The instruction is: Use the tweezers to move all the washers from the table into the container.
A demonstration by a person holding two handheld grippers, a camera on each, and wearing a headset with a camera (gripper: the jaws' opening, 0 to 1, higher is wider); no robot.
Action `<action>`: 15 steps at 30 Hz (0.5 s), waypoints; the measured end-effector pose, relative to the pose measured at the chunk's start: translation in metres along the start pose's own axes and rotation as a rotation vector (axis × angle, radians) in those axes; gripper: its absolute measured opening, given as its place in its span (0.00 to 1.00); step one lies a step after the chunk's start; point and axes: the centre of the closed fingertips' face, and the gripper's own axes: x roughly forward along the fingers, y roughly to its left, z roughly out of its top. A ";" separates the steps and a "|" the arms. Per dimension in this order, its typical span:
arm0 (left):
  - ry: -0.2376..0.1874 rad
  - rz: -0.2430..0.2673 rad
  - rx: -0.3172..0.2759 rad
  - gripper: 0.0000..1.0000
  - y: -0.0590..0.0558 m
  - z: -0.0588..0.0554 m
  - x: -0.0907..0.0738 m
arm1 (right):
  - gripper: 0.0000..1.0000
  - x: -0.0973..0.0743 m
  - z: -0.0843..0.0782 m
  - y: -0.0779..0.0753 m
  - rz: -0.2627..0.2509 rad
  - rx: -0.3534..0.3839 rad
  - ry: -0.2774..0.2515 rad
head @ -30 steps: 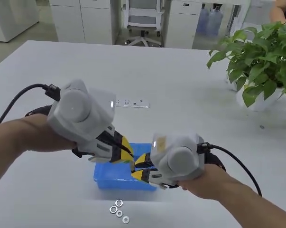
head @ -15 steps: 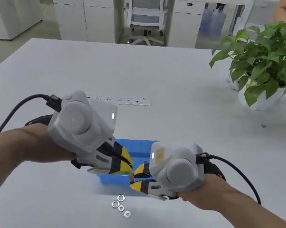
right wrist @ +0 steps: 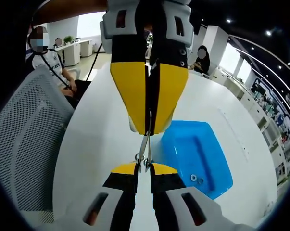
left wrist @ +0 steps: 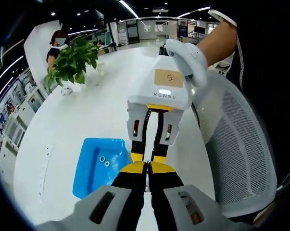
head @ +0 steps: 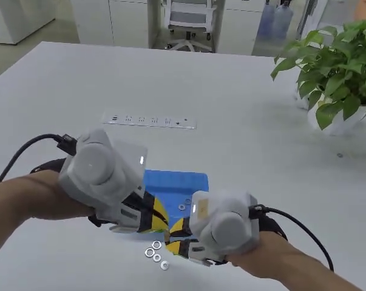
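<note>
Both grippers meet tip to tip just in front of the blue container (head: 170, 182). My left gripper (head: 161, 219) comes in from the left and my right gripper (head: 175, 233) from the right. Thin metal tweezers (right wrist: 145, 144) run from between the left gripper's (right wrist: 151, 130) yellow jaws down into my right gripper (right wrist: 144, 168), and both are shut on them. In the left gripper view my left gripper (left wrist: 147, 166) is shut, facing the right gripper (left wrist: 148, 157). Several loose washers (head: 155, 252) lie on the table under the grippers. Two washers (left wrist: 105, 161) rest inside the container (left wrist: 89, 168).
A white power strip (head: 149, 120) lies on the table beyond the container. A potted plant (head: 337, 79) stands at the far right. An office chair (head: 189, 18) is behind the table's far edge. A mesh chair (right wrist: 29, 144) sits at the near side, with people in the background.
Both grippers have moved back off the container toward the near edge, above the loose washers. The container's inside with its washers has come into sight. The head camera has tilted down.
</note>
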 end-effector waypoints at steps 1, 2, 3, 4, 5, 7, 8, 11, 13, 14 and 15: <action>0.000 -0.002 -0.001 0.05 -0.001 -0.001 0.001 | 0.12 0.001 0.000 0.001 0.002 0.002 0.000; 0.001 -0.004 -0.002 0.05 -0.002 -0.001 0.001 | 0.12 0.001 -0.001 0.002 0.004 0.004 -0.001; 0.001 -0.005 -0.002 0.05 -0.003 -0.002 0.002 | 0.12 0.002 -0.001 0.003 0.006 0.006 0.000; 0.002 -0.006 -0.002 0.05 -0.004 -0.002 0.003 | 0.12 0.003 -0.002 0.004 0.007 0.008 0.000; 0.001 -0.007 -0.004 0.05 -0.004 -0.003 0.003 | 0.12 0.003 -0.002 0.005 0.009 0.011 -0.001; 0.000 -0.009 -0.006 0.05 -0.005 -0.005 0.004 | 0.12 0.004 -0.004 0.007 0.010 0.013 -0.001; 0.000 -0.010 -0.009 0.05 -0.007 -0.005 0.005 | 0.12 0.004 -0.004 0.008 0.012 0.014 -0.001; -0.001 -0.015 -0.013 0.05 -0.009 -0.007 0.007 | 0.12 0.007 -0.006 0.012 0.017 0.020 -0.002; -0.001 -0.018 -0.017 0.05 -0.011 -0.009 0.009 | 0.12 0.008 -0.007 0.014 0.021 0.024 -0.002; 0.000 -0.019 -0.017 0.05 -0.012 -0.009 0.009 | 0.12 0.008 -0.008 0.015 0.023 0.026 -0.002; 0.000 -0.021 -0.018 0.05 -0.013 -0.010 0.010 | 0.12 0.009 -0.008 0.016 0.025 0.027 -0.003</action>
